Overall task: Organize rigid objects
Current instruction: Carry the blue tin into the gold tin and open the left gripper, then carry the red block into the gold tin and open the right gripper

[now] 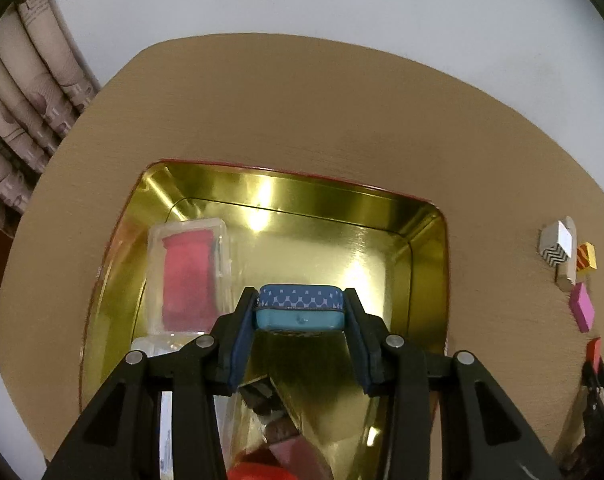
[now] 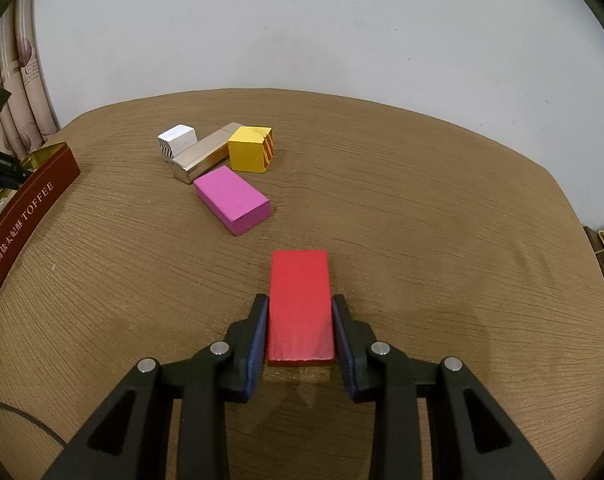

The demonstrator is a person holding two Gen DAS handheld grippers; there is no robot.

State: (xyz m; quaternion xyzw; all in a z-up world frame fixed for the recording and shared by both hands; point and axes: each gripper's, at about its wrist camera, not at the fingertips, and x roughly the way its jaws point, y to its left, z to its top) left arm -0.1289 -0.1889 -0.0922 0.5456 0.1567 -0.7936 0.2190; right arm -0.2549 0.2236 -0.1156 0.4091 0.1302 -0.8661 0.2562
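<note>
From the left wrist view, the left tongs (image 1: 300, 306) are gripping a small blue tin (image 1: 300, 307) by its two short ends, so its long axis is running straight across between the pads. The tin is hanging over the open gold tin box (image 1: 425, 240), whose red rim is framing it on all sides. A clear case with a red insert (image 1: 190, 276) is lying along the box's left side, and other contents, too blurred to name, are crowding the near end under the tongs. The bare gold floor is lying ahead and to the right of the blue tin, so I judge that patch to be the free room for setting it down, clear of the clear case and short of the far wall. The loose blocks are showing at the right edge of this view, well apart from the box.

From the right wrist view, the right tongs (image 2: 300, 308) are standing narrow around a red block (image 2: 300, 304) resting on the worktop (image 2: 421, 200), pads against its long sides, its long axis pointing straight away from the tongs. Ahead and to the left, a pink block (image 2: 232, 202), a yellow cube (image 2: 250, 154), a silver bar (image 2: 202, 158) and a white patterned block (image 2: 176, 142) are clustering near one another. The box's red wall, lettered TOFFEE, is standing far left, with open worktop between it and the red block. The right tongs are nearer the remaining blocks.
</note>
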